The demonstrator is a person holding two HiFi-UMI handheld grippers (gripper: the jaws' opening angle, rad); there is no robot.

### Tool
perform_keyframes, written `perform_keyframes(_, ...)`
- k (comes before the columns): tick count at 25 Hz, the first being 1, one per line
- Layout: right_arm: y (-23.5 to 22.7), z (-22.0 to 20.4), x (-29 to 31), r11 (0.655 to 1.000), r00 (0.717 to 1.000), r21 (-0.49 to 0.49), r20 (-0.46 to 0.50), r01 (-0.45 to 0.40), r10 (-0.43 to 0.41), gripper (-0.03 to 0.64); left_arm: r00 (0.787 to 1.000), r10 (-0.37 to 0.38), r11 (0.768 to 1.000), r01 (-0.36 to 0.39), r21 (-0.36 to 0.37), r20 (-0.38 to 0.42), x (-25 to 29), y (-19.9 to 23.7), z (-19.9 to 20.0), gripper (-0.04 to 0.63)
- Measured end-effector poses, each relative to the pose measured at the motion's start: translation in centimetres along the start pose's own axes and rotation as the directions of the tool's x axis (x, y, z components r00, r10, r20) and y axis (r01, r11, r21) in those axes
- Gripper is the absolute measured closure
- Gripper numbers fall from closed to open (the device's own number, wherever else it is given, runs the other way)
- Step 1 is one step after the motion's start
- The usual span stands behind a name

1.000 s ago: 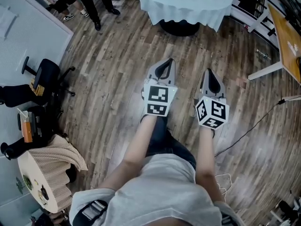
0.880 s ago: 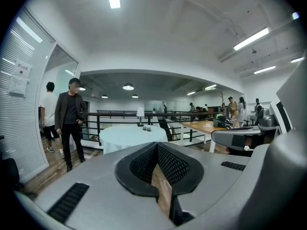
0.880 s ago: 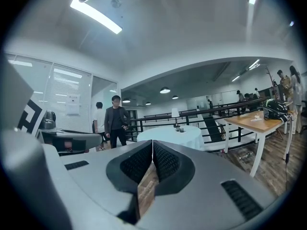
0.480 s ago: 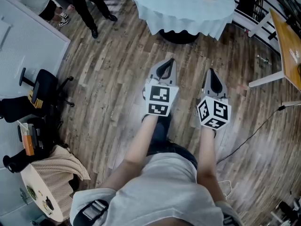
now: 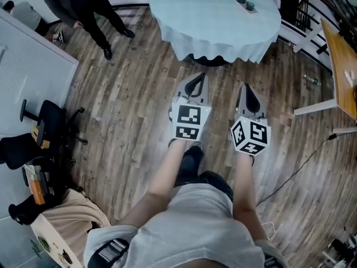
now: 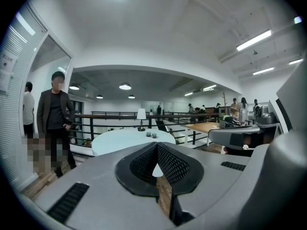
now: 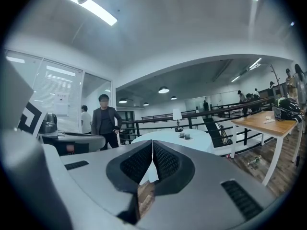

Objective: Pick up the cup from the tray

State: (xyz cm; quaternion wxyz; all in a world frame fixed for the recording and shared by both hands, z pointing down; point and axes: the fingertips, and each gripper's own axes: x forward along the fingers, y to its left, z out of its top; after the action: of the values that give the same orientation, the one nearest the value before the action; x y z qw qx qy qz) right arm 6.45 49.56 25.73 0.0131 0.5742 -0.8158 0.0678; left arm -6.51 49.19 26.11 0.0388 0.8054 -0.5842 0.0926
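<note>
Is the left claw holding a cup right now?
No, the left claw is shut with nothing between its tips.

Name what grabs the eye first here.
The left gripper and right gripper sit side by side mid-frame in the head view, over the wood floor, both shut and empty. Ahead of them stands a round table under a pale cloth, with two small cups on it. A person in dark clothes stands at the upper left.
</note>
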Motion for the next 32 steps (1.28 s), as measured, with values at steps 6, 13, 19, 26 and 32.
perform_keyframes(6,-0.4,0.3,4.6,1.0,1.0,-0.01,-0.016,0.019,-0.019,0.607,1.0,-0.02,1.0,0.02,-0.016,-0.005,4.3,2.6,0.3,0.588)
perform_keyframes(13,-1.7,-0.3,7.8,0.999,0.998,-0.015,-0.046,0.034,-0.035,0.607,1.0,-0.025,0.999,0.024,-0.04,-0.017,7.7,3.9,0.0,0.588)
perform_keyframes(19,-3.0,-0.7,11.7,1.0,0.998,-0.002,-0.06,0.016,-0.017,0.607,1.0,-0.001,0.999,0.0,-0.046,-0.028,11.1,5.4,-0.1,0.588)
perform_keyframes(26,-5.0,-0.7,18.3,1.0,0.997,0.005,-0.071,-0.023,0.023,0.607,0.998,0.026,0.998,-0.029,-0.052,-0.05,17.2,7.2,-0.1,0.588)
perform_keyframes(32,-8.6,0.5,24.3,0.999,0.997,0.006,-0.073,-0.035,0.035,0.607,0.998,0.027,0.999,-0.029,-0.039,-0.055,23.9,7.8,1.6,0.588)
